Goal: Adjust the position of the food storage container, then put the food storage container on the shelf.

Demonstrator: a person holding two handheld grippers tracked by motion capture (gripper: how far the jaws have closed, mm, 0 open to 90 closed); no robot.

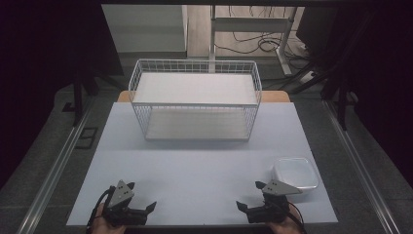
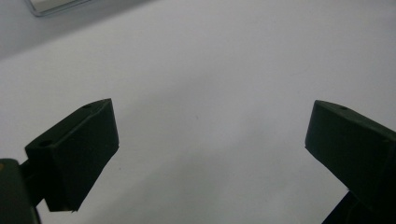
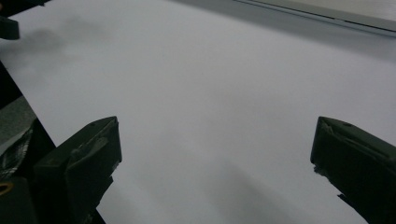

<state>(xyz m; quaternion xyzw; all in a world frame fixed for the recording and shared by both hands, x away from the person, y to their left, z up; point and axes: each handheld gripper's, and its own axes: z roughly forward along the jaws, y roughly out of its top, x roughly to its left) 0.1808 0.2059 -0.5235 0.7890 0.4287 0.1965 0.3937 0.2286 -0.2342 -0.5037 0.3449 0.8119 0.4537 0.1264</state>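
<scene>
Left hand-held gripper (image 1: 143,195) at the bench's near left edge, jaws spread wide, nothing between them, bare bench (image 1: 195,161) beneath. Right hand-held gripper (image 1: 248,195) at the near right edge, jaws likewise wide apart and empty. Just beside the right one, slightly farther and to the right: tub (image 1: 294,173), clear, on the bench, untouched. Well beyond, at the far middle: wire basket (image 1: 195,100), white, on the bench.

white wire basket (image 1: 195,100), perhaps translucent-white tub (image 1: 294,172)
</scene>
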